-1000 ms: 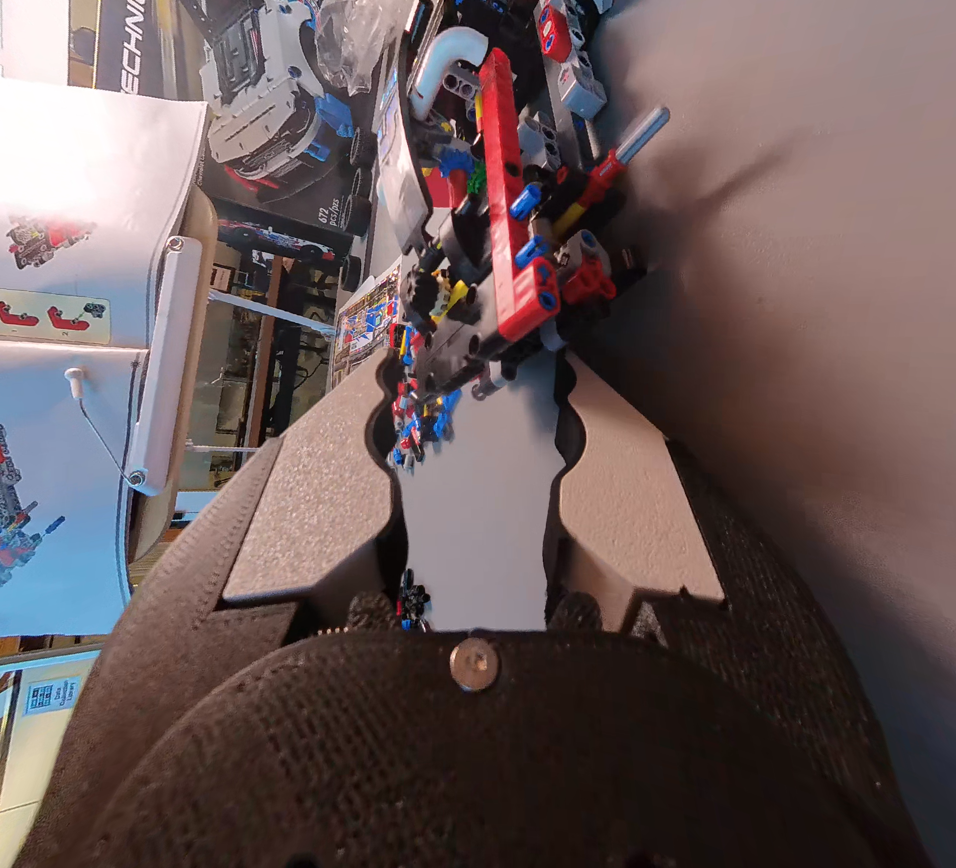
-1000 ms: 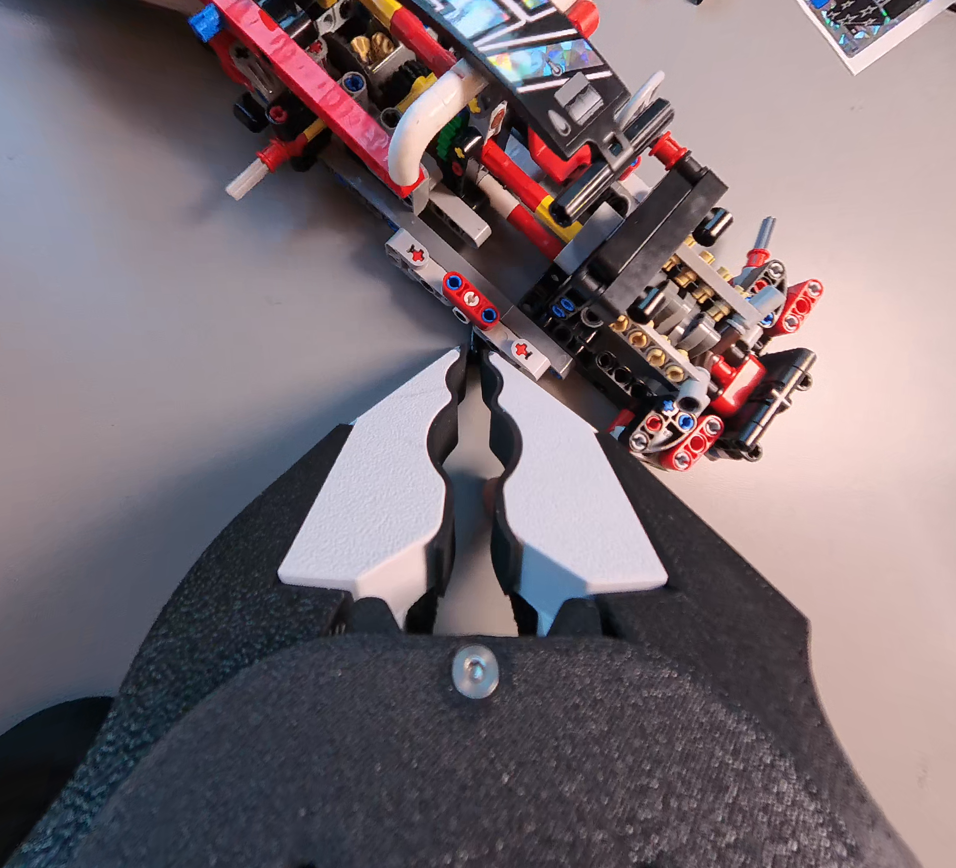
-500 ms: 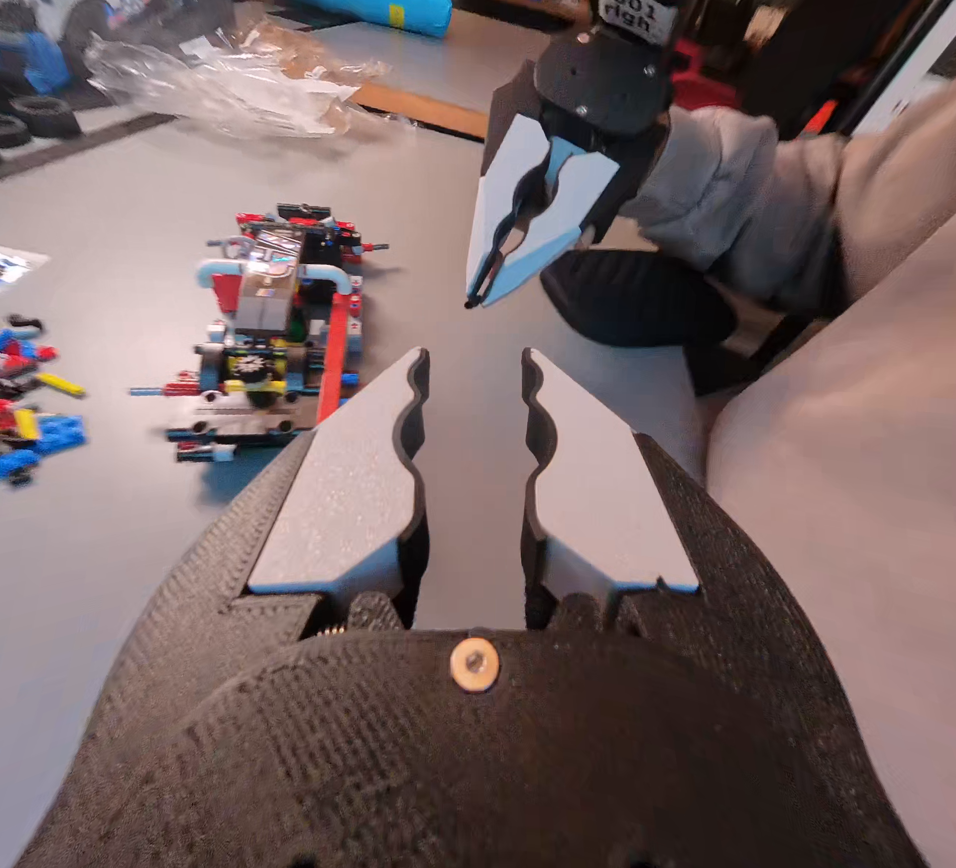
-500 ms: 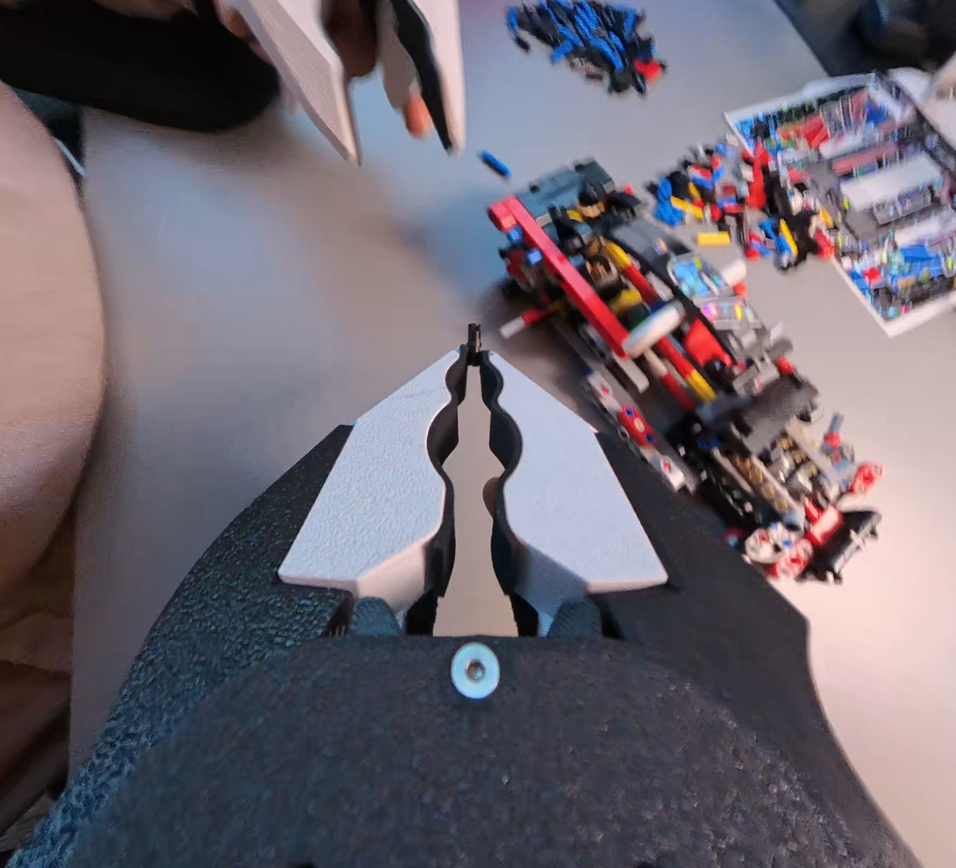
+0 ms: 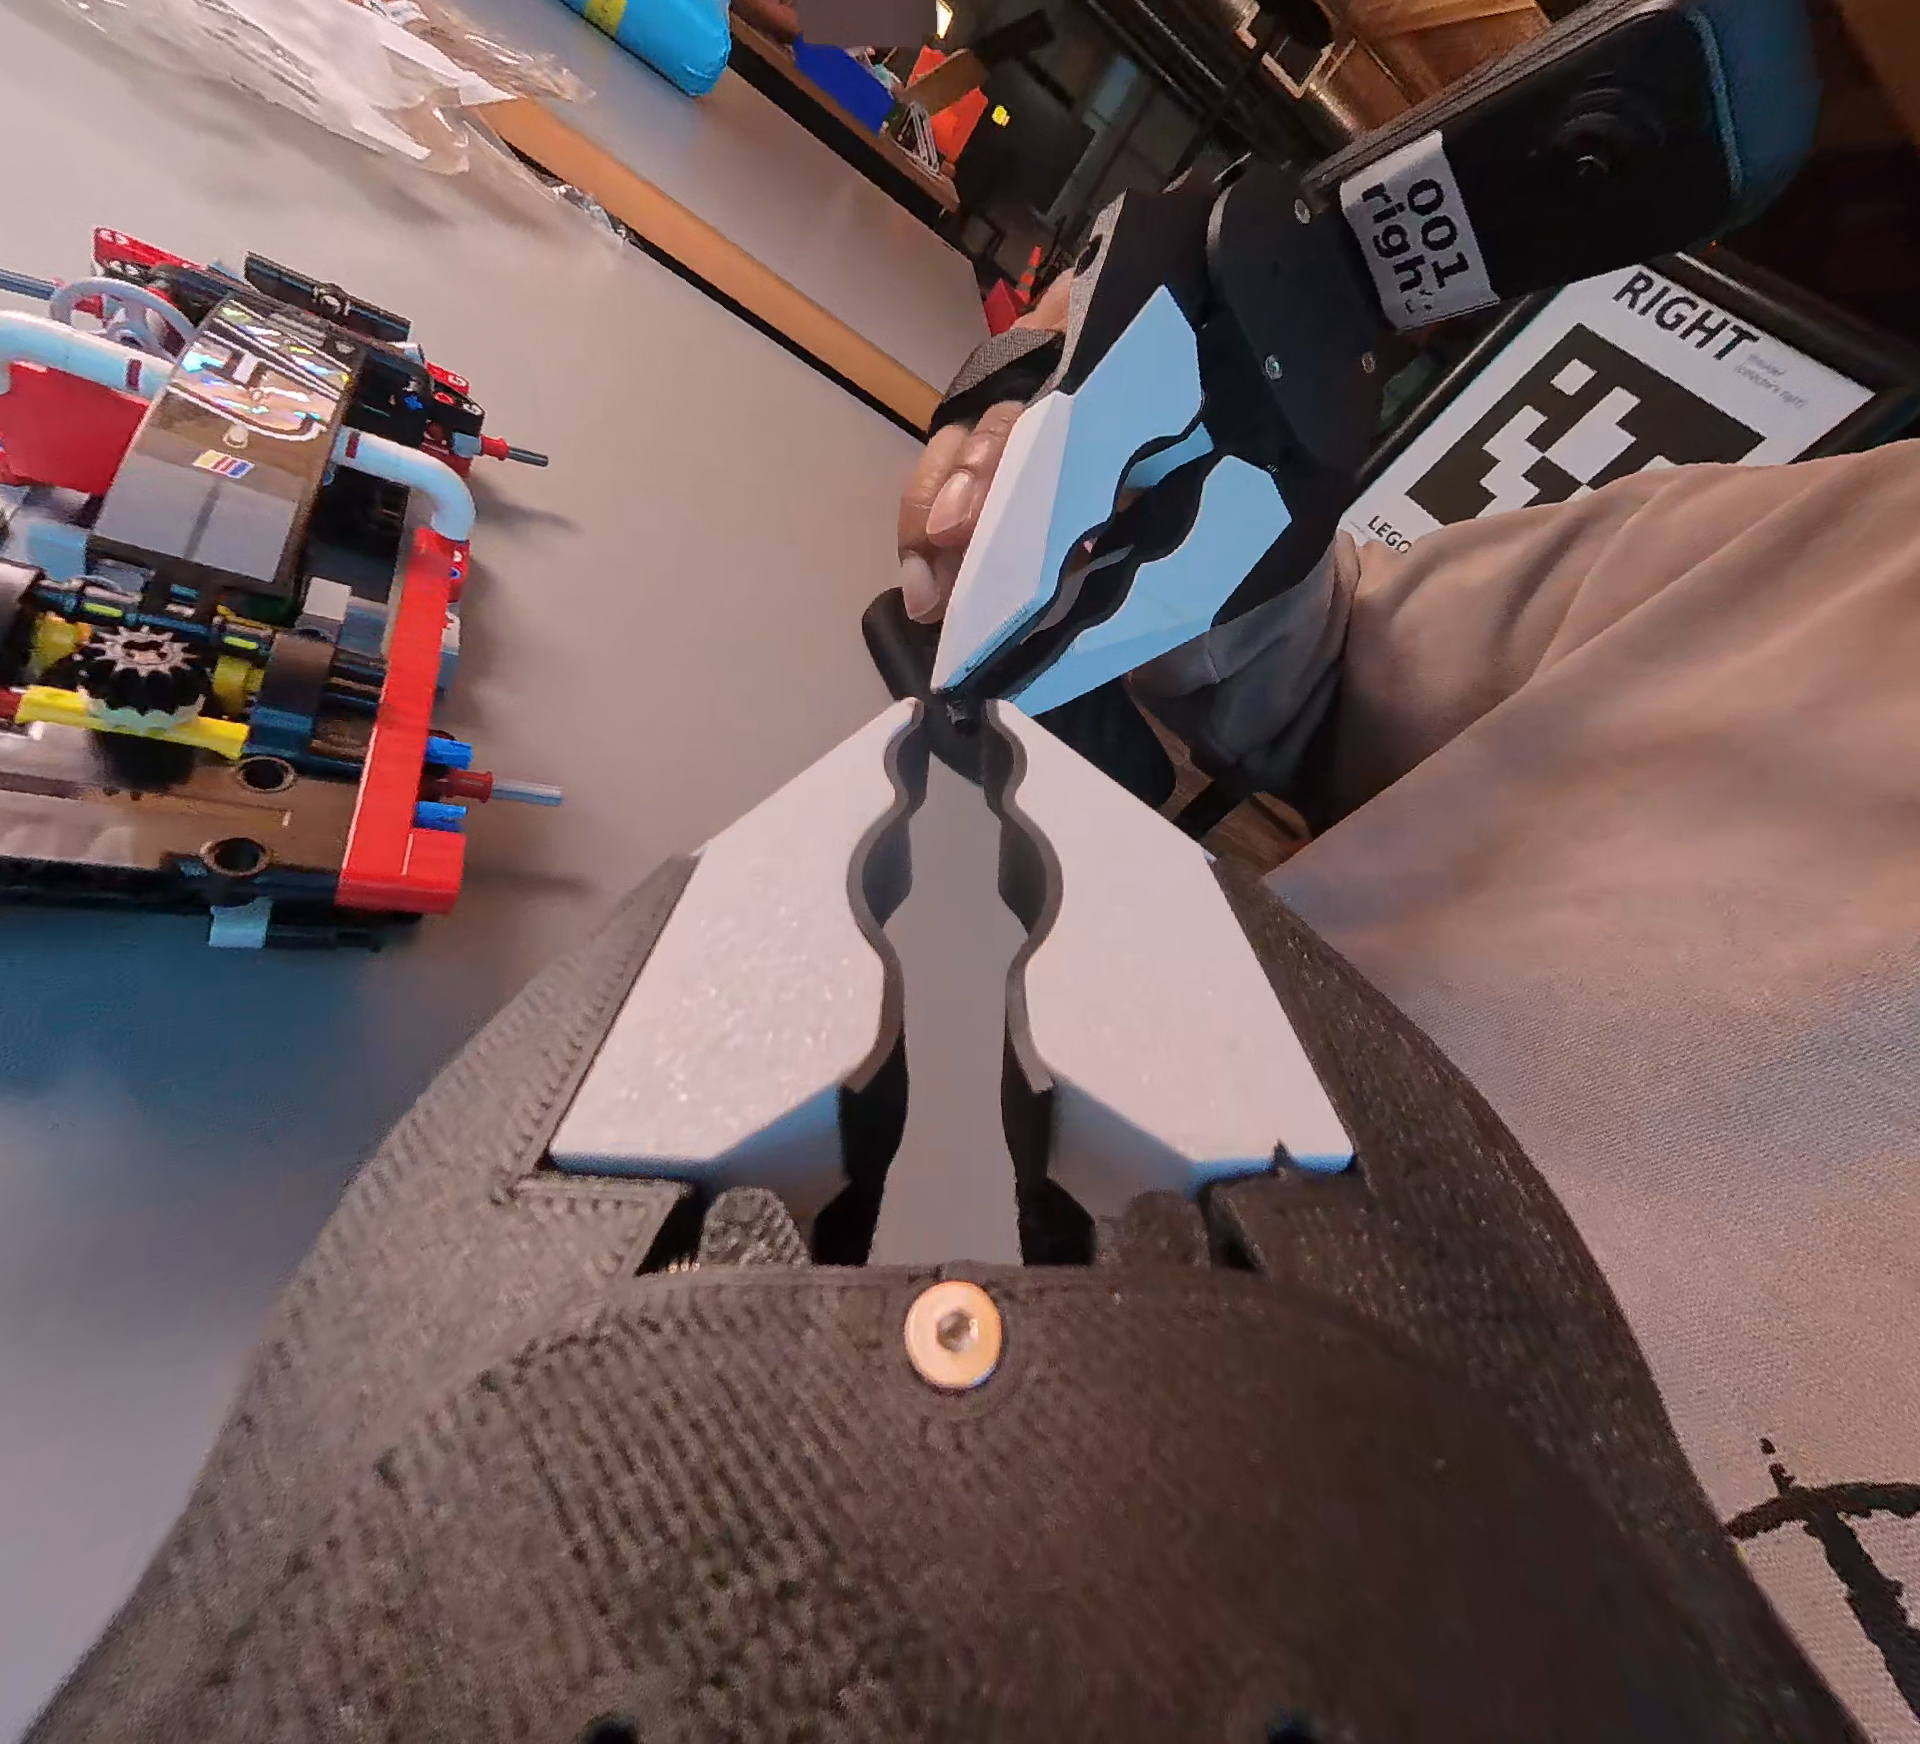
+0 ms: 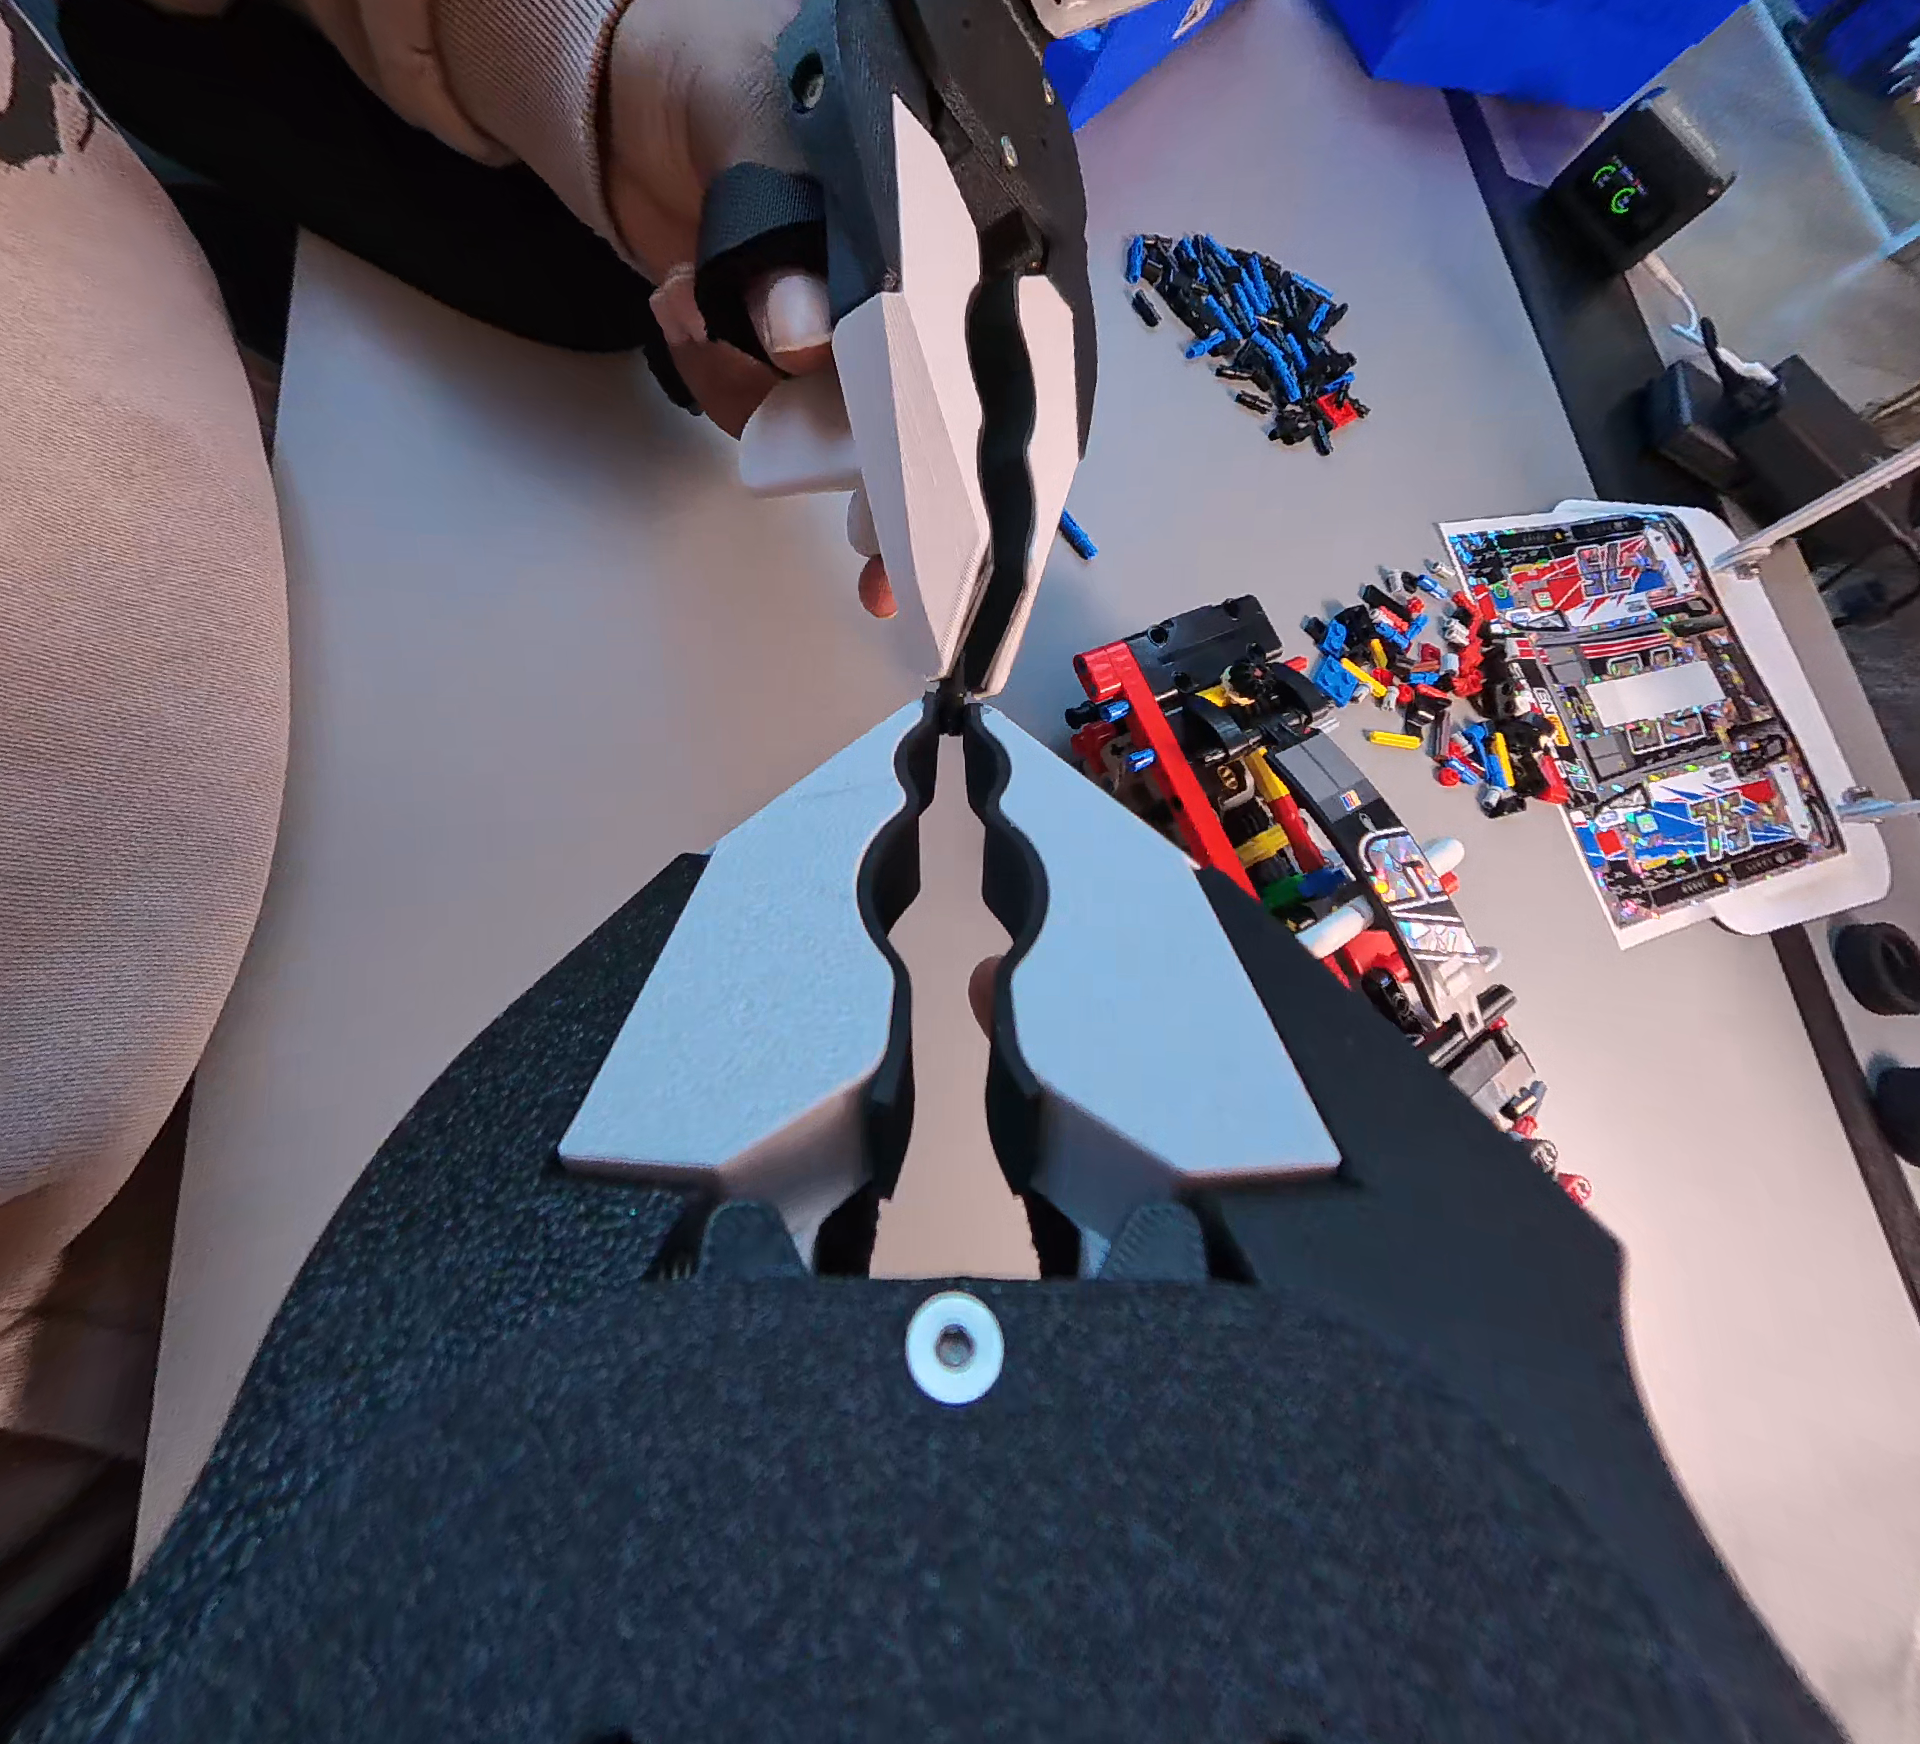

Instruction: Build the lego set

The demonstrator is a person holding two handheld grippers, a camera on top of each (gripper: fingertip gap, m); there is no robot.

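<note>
While tip-to-tip: both grippers (image 5: 952, 715) (image 6: 948, 715), 1 pin (image 6: 948, 707).

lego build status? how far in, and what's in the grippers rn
Partway. Done: the car chassis has its red side beam, gears and stickered black panel on. In hand: the left gripper and right gripper meet tip to tip over the table, both pinching a small black piece, seemingly a handover. Left: the loose coloured parts, pin pile and sticker sheet remain unused.
</note>
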